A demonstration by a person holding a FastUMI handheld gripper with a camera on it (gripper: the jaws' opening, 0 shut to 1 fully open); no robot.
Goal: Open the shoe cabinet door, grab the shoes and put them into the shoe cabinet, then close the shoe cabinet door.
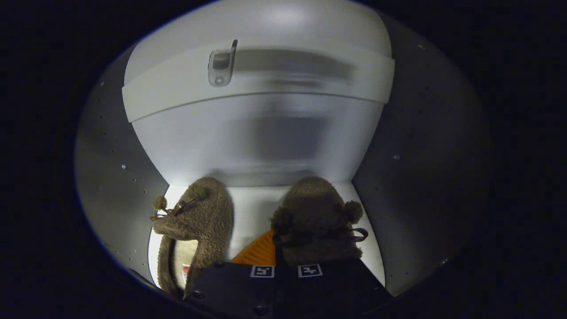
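Two brown fuzzy slippers with pom-poms are inside the white shoe cabinet [261, 133], on its lit floor. The left slipper [201, 221] rests just ahead of my left finger, its cream lining showing. The right slipper [316, 221] is tilted, and its orange ribbed sole [257, 253] shows between the two shoes. My gripper [280, 271] reaches into the cabinet with its fingers drawn close together, pinching the right slipper's heel edge. The pinch point itself is hidden behind the fingers.
A white panel [257, 84] with a metal fitting [220, 66] crosses the upper back of the cabinet. Grey side walls [425, 168] close in to the left and right. A strip of bare white floor [252, 208] lies between the slippers.
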